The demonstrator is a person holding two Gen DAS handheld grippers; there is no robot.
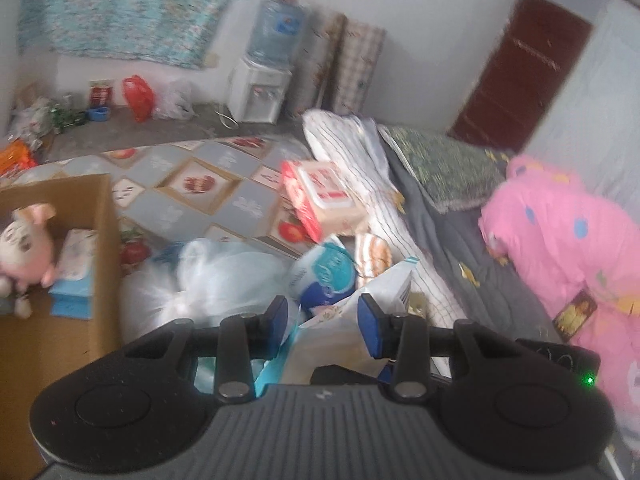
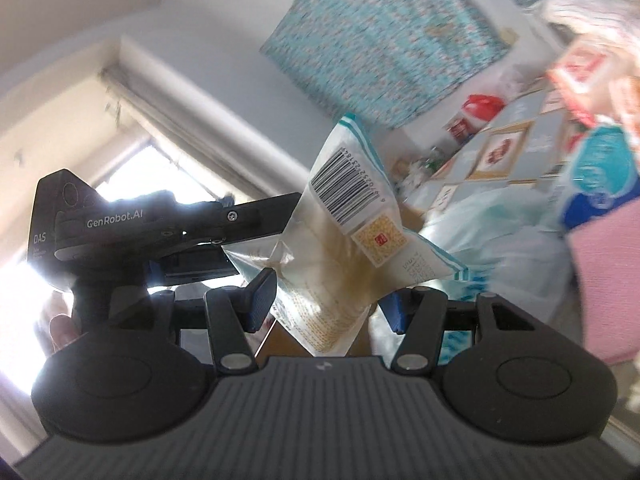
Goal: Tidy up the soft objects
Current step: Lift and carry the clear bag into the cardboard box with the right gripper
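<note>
Between the blue pads of the right gripper (image 2: 325,303) hangs a clear snack packet (image 2: 352,236) with teal edges, a barcode and a yellow code label; its lower end dips into the gap, but whether those pads actually press it I cannot tell. From the left side the left gripper (image 2: 256,236), seen as a dark body against the bright window, reaches in and meets the same packet at its side edge. In the left wrist view the left gripper (image 1: 323,328) has its pads apart with the packet (image 1: 344,340) lying in the gap, the right pad against it; a firm clamp is not clear through the blur.

Just beyond the packet on the bed sits a heap: one white plastic bag (image 1: 212,276), one blue-and-white pack (image 1: 328,276), one red-and-cream wipes pack (image 1: 324,198) tilted on a striped white cloth (image 1: 360,184). These crowd the way ahead of the left gripper. One pink quilt (image 1: 568,248) lies at the right, one dark green pillow (image 1: 444,164) behind it.

At the left stands one cardboard box (image 1: 104,240) holding one plush toy (image 1: 26,244) and one blue tissue pack (image 1: 74,272), side by side. One water dispenser (image 1: 260,92) stands against the far wall, one red bag (image 1: 138,96) on the floor near it.
</note>
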